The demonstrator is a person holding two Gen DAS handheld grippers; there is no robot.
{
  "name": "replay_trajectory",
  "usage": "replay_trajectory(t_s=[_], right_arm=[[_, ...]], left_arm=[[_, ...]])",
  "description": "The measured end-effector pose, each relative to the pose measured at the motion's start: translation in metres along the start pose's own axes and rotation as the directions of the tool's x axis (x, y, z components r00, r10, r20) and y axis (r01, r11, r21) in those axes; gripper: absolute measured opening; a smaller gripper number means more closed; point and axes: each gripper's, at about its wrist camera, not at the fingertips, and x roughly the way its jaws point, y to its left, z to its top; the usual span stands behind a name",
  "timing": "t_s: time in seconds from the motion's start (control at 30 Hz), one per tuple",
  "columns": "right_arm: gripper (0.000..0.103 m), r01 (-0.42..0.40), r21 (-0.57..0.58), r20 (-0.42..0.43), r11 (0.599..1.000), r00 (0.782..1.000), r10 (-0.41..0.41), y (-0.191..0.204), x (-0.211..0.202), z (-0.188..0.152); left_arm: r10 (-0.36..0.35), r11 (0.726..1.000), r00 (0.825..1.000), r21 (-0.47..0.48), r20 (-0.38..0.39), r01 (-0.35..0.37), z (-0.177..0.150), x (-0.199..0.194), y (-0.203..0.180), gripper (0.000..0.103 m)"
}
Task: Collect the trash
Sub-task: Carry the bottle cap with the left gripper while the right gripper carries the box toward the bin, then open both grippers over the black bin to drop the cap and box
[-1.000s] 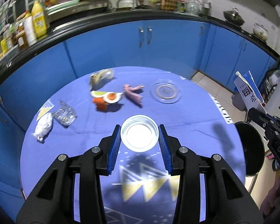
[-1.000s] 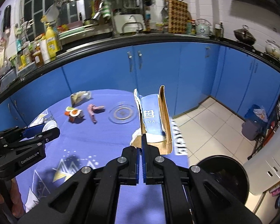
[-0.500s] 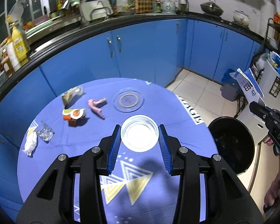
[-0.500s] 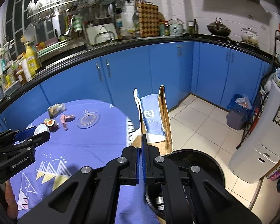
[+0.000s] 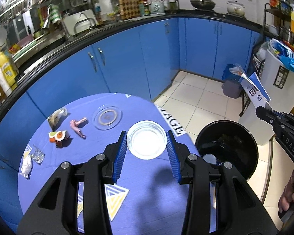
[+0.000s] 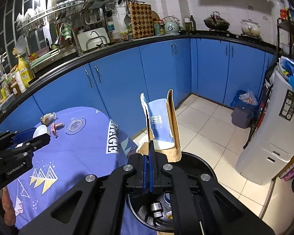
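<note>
The right gripper (image 6: 149,152) has its jaws pressed together on the lower edge of a torn blue-and-white carton (image 6: 160,125), which stands upright between the pads with its brown cardboard inside showing. The carton hangs above the near rim of a round black trash bin (image 6: 203,163) that sits on the tiled floor just right of the table (image 6: 84,156); a small metal can and other scraps lie in the bin's bottom. The left gripper (image 5: 146,143) pinches a small clear glass bowl (image 5: 146,142) between its blue pads, held over the table's right edge, close to the bin. On the purple cloth farther left lie a clear glass plate (image 5: 107,117), a pink scrap (image 5: 78,126), an orange-and-white wrapper (image 5: 57,136), a crumpled packet (image 5: 56,116), a foil blister pack (image 5: 37,155) and a white wad (image 5: 27,165). Blue cabinets (image 5: 127,58) run along the far wall.
</note>
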Motion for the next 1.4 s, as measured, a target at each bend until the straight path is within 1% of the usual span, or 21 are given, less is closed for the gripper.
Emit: replay_trajectory(t_s=[0.03,0.17,0.2,0.3,0.33,0.37,0.4,0.43,0.47,0.5,0.53,0.57,0.6,0.7,0.8,1.0,1.27,1.4], right_arm=[[0.003,-0.009,-0.002,-0.004,1.000,1.000,0.009,-0.003,0.000,-0.001],[0.003,0.021,-0.003,0.004,1.000,1.000,-0.021,-0.011,0.001,-0.002],[0.005,0.020,0.003,0.003,1.000,1.000,-0.020,-0.016,0.000,-0.003],[0.005,-0.017,0.036,0.012,0.999,1.000,0.016,-0.027,-0.001,-0.004],[0.006,-0.017,0.036,0.013,0.999,1.000,0.016,-0.029,-0.002,-0.005],[0.007,-0.008,0.034,0.013,0.999,1.000,0.007,-0.031,-0.001,-0.005],[0.011,0.006,0.032,0.008,0.999,1.000,-0.006,-0.033,0.000,-0.006],[0.024,0.018,0.028,0.007,0.999,1.000,-0.018,-0.035,0.000,-0.007],[0.050,0.032,0.026,0.014,0.999,0.999,-0.032,-0.037,-0.001,-0.008],[0.094,0.051,0.026,0.029,0.998,0.998,-0.051,-0.040,-0.004,-0.010],[0.096,0.075,0.032,0.065,0.997,0.995,-0.077,-0.042,-0.010,-0.012],[0.096,0.091,0.034,0.092,0.995,0.991,-0.093,-0.045,-0.014,-0.013],[0.096,0.118,0.036,0.104,0.992,0.987,-0.122,-0.047,-0.017,-0.013],[0.096,0.175,0.047,0.096,0.983,0.979,-0.179,-0.058,-0.019,-0.012],[0.096,0.204,0.069,0.090,0.976,0.974,-0.210,-0.070,-0.019,-0.013],[0.096,0.222,0.101,0.086,0.970,0.969,-0.231,-0.089,-0.020,-0.017],[0.096,0.241,0.125,0.079,0.962,0.965,-0.252,-0.107,-0.022,-0.022],[0.096,0.238,0.144,0.072,0.960,0.966,-0.250,-0.115,-0.022,-0.025]], left_arm=[[-0.003,1.000,1.000,0.009,0.000,0.003,0.002,0.001,-0.005,0.041],[-0.010,0.999,1.000,0.033,-0.002,0.010,0.006,0.004,-0.020,0.041],[-0.011,0.999,1.000,0.037,-0.003,0.011,0.006,0.005,-0.023,0.041],[-0.015,0.999,1.000,0.052,-0.008,0.016,0.009,0.008,-0.034,0.041],[-0.016,0.998,1.000,0.055,-0.008,0.017,0.009,0.008,-0.036,0.041],[-0.017,0.998,1.000,0.060,-0.010,0.018,0.009,0.009,-0.039,0.041],[-0.018,0.998,1.000,0.064,-0.013,0.019,0.010,0.010,-0.042,0.041],[-0.020,0.998,1.000,0.066,-0.015,0.021,0.011,0.011,-0.045,0.041],[-0.021,0.997,1.000,0.070,-0.018,0.022,0.012,0.012,-0.047,0.041],[-0.023,0.997,1.000,0.075,-0.021,0.024,0.012,0.013,-0.050,0.042],[-0.024,0.997,0.999,0.079,-0.023,0.025,0.013,0.014,-0.053,0.042],[-0.025,0.996,0.999,0.084,-0.024,0.027,0.013,0.015,-0.056,0.042],[-0.026,0.996,0.999,0.088,-0.025,0.028,0.014,0.015,-0.058,0.042],[-0.033,0.994,0.999,0.100,-0.028,0.035,0.016,0.017,-0.067,0.042],[-0.046,0.992,0.999,0.117,-0.028,0.049,0.020,0.018,-0.078,0.042],[-0.071,0.985,0.997,0.158,-0.026,0.075,0.024,0.019,-0.101,0.042],[-0.115,0.968,0.993,0.221,-0.025,0.118,0.032,0.023,-0.138,0.042],[-0.114,0.964,0.993,0.241,-0.021,0.116,0.033,0.024,-0.149,0.043]])
